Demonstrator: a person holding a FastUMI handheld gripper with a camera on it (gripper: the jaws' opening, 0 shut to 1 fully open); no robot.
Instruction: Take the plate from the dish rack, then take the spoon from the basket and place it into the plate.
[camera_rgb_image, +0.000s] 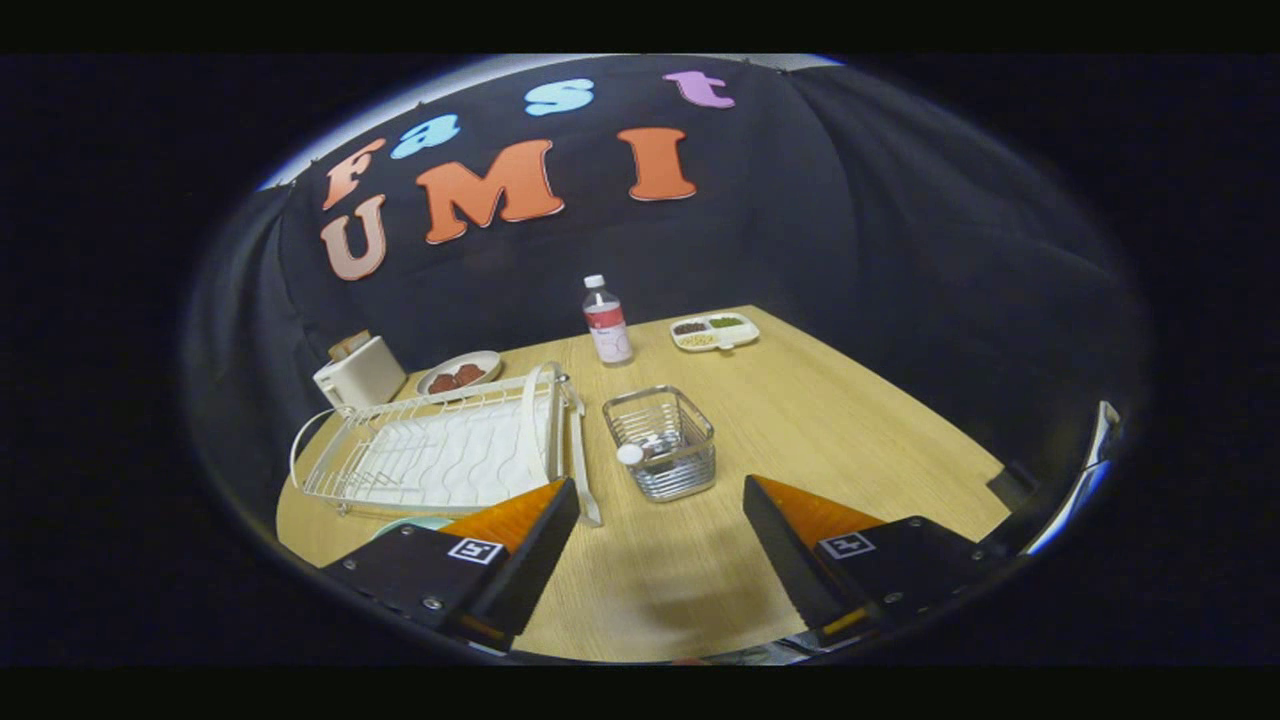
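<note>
Your gripper (660, 510) is spread wide, holding nothing above the light wooden surface (860, 440). Just ahead stands the silver wire basket (661, 441); the white wire dish rack (440, 452) sits beside it.

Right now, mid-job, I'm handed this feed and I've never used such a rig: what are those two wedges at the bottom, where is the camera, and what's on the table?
The camera rides on a hand-held gripper and looks forward along its two fingers; the wedges are those fingers. They stand apart, open, holding nothing, above the wooden table.

Just ahead of them sits a small wire basket with the spoon inside. Left of it is the white dish rack. A pale plate edge peeks out by the left finger, below the rack.

Beyond are a bottle, a divided tray of food, a small dish of food and a toaster.
</note>
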